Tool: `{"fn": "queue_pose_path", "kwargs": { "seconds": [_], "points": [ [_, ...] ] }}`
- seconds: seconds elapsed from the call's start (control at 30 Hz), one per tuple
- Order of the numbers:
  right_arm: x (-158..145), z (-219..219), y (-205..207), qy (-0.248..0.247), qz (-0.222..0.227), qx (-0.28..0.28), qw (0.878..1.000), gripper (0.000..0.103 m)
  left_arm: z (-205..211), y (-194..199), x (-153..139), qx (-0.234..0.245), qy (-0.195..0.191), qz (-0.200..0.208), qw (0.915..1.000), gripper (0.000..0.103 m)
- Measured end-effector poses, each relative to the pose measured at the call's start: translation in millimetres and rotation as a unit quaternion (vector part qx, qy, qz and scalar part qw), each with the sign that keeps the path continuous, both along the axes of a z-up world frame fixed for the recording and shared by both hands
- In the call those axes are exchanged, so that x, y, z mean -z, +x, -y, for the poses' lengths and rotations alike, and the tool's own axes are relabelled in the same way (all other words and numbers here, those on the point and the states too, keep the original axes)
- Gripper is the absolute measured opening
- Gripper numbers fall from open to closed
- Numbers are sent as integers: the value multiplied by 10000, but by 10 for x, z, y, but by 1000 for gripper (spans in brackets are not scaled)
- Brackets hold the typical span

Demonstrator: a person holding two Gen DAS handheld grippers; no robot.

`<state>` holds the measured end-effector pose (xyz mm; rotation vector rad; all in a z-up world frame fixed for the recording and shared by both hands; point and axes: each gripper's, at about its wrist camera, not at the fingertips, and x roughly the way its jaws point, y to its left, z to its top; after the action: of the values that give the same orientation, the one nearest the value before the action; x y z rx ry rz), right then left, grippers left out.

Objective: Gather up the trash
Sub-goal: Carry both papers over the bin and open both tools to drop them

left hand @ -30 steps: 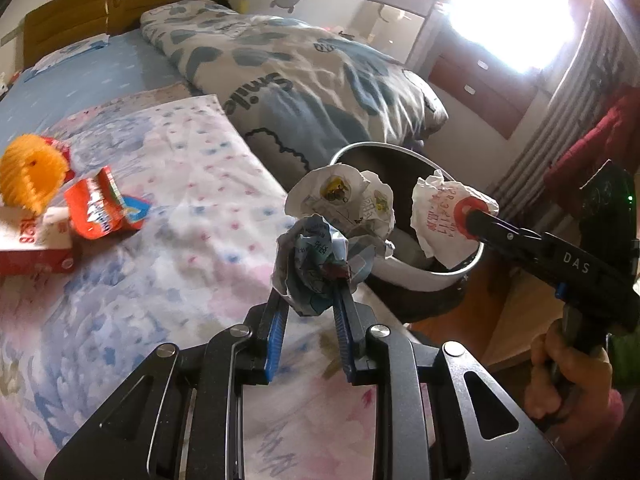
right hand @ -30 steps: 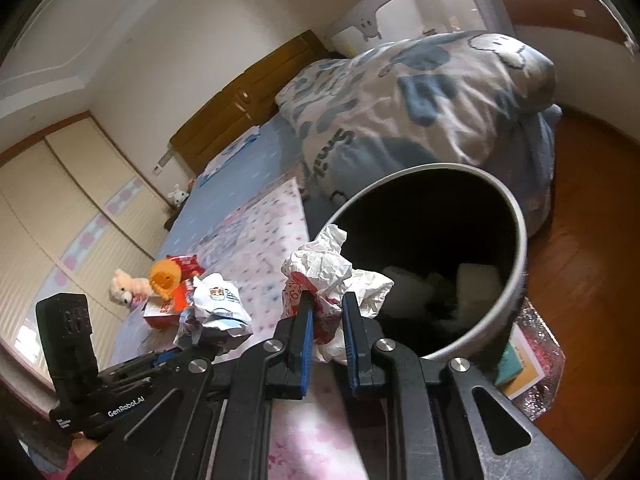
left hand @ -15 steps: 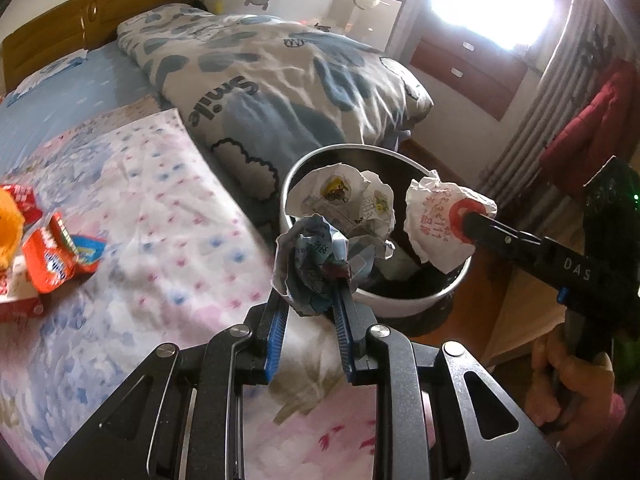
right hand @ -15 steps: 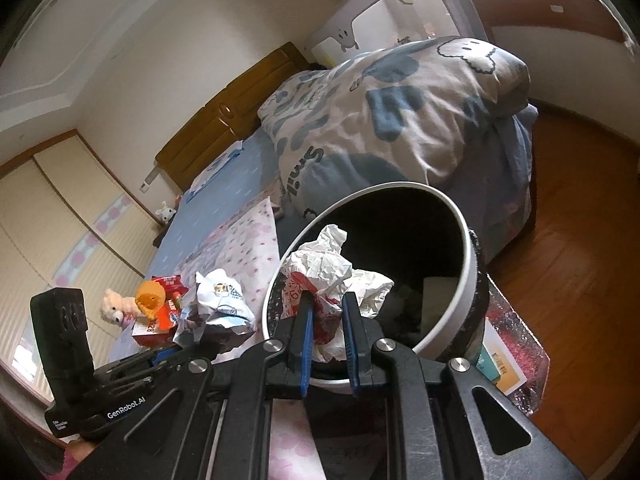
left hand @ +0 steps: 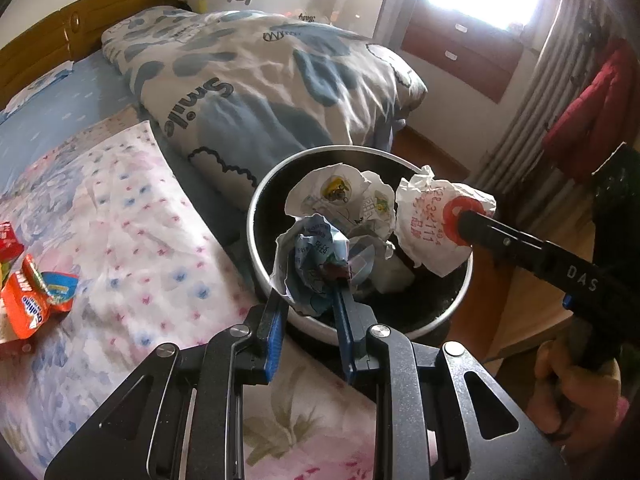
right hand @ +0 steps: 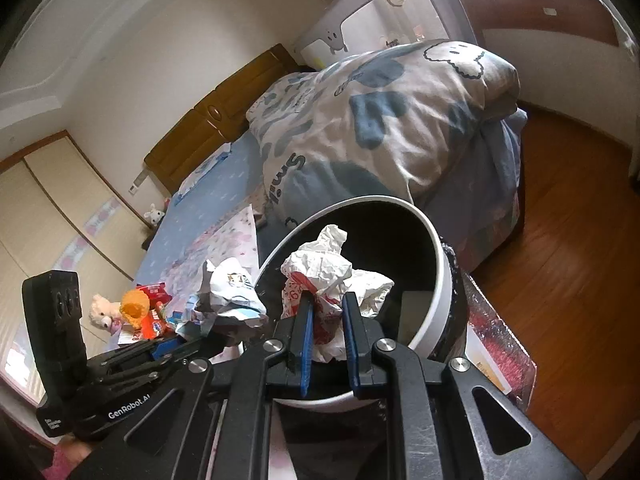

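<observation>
Left wrist: the left gripper [left hand: 310,280], pinching blue-printed crumpled paper [left hand: 316,264], has moved from over the bedsheet [left hand: 132,216] to above the trash bin [left hand: 256,248]; snack wrapper [left hand: 36,300] at nine o'clock.

Right wrist: the right gripper [right hand: 326,304], clamping red-printed crumpled paper [right hand: 320,276], now hangs over the bin's mouth; quilt [right hand: 380,120] at twelve o'clock.

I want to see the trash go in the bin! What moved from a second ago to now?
Both hands carried their paper over to the trash bin. The left gripper brought its blue-printed paper wad from above the bedsheet to over the bin's mouth. The right gripper shifted its red-printed paper wad further over the opening. Nothing was let go: both stay clamped. The snack wrappers remain on the bed.
</observation>
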<state>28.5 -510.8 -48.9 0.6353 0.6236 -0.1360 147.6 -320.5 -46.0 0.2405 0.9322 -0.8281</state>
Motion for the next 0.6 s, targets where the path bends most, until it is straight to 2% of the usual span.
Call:
{"fn": "queue_pose_path", "kwargs": {
  "seconds": [0.3,0.4,0.43,0.5,0.57,0.6],
  "points": [
    [32,50,113,-12,-125,-48,9999,17,78,89,73,-40,85,-100,9999,22],
    [58,63,155,-12,-201,-65,9998,18,78,98,77,-53,43,-140,9999,26],
    [74,73,165,22,-224,-65,9997,20,81,104,76,-54,33,-150,9999,28],
    [100,90,166,68,-275,-34,9996,22,71,102,62,-78,1,-132,9999,49],
    [107,105,167,88,-284,-24,9996,26,51,82,36,-90,-60,-67,9999,51],
    [102,106,160,80,-282,-3,9996,33,41,70,27,-80,-68,-55,9999,51]
  ]
}}
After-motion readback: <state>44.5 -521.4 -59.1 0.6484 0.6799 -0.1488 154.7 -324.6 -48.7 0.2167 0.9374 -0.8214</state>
